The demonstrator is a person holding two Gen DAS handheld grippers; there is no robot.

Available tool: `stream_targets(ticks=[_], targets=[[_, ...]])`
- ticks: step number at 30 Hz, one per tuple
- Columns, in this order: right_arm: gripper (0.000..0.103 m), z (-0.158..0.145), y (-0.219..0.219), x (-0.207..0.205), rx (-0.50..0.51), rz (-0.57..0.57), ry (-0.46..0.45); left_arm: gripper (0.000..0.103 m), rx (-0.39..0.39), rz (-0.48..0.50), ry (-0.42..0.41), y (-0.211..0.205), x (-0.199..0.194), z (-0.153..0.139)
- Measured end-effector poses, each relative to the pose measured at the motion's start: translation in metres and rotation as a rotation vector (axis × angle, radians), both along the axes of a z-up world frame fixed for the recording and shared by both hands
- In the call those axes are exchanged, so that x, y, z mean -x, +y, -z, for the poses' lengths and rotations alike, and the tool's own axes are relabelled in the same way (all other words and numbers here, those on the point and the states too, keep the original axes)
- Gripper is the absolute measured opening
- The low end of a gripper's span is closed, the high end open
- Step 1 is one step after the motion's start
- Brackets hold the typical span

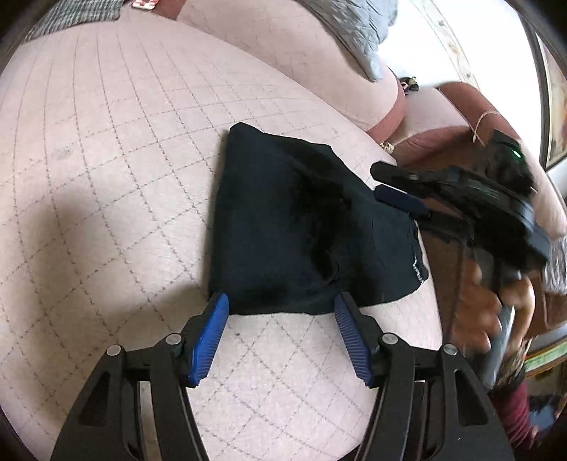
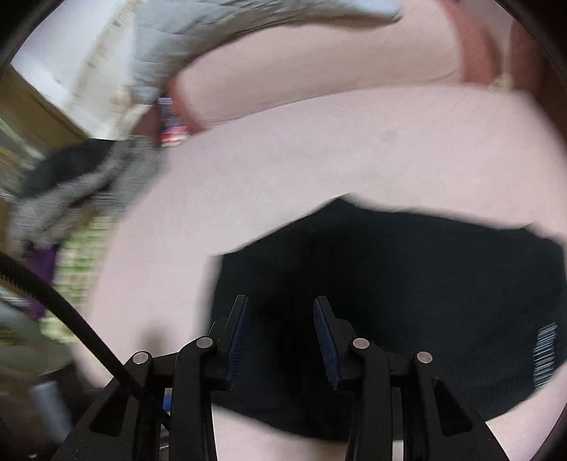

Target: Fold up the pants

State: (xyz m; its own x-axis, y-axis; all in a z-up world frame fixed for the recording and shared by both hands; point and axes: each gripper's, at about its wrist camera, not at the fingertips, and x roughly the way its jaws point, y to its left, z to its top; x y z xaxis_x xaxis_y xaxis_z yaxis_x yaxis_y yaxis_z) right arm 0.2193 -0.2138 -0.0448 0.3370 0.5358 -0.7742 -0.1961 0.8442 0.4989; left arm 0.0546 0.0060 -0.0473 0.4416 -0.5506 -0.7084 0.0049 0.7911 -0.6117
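The dark navy pants [image 1: 301, 227] lie folded into a compact bundle on the pink quilted bed cover [image 1: 106, 159]. My left gripper [image 1: 281, 305] is open and empty, its blue pads at the bundle's near edge. My right gripper [image 1: 393, 188] shows in the left wrist view at the bundle's right side, blurred, held by a hand [image 1: 496, 301]. In the right wrist view the right gripper [image 2: 281, 305] is open over the pants [image 2: 407, 283], holding nothing. That view is motion-blurred.
A grey-blue quilted blanket [image 1: 354, 32] lies on a pink cushion at the back. A reddish-brown sofa arm [image 1: 443, 142] is right of the bed cover. A grey checked cloth [image 2: 71, 191] lies at the left in the right wrist view.
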Motion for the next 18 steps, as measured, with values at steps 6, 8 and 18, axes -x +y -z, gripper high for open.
stream_targets(ticks=[6, 8, 18], targets=[[0.04, 0.036, 0.023, 0.008, -0.241, -0.05, 0.125, 0.061, -0.068, 0.02, -0.019, -0.022, -0.001, 0.005], [0.04, 0.052, 0.02, 0.008, -0.193, -0.008, 0.157, 0.061, -0.077, 0.022, -0.015, -0.02, 0.001, 0.006], [0.018, 0.047, -0.063, 0.04, 0.012, 0.259, -0.007, 0.062, -0.119, 0.034, -0.008, -0.022, -0.019, -0.002]])
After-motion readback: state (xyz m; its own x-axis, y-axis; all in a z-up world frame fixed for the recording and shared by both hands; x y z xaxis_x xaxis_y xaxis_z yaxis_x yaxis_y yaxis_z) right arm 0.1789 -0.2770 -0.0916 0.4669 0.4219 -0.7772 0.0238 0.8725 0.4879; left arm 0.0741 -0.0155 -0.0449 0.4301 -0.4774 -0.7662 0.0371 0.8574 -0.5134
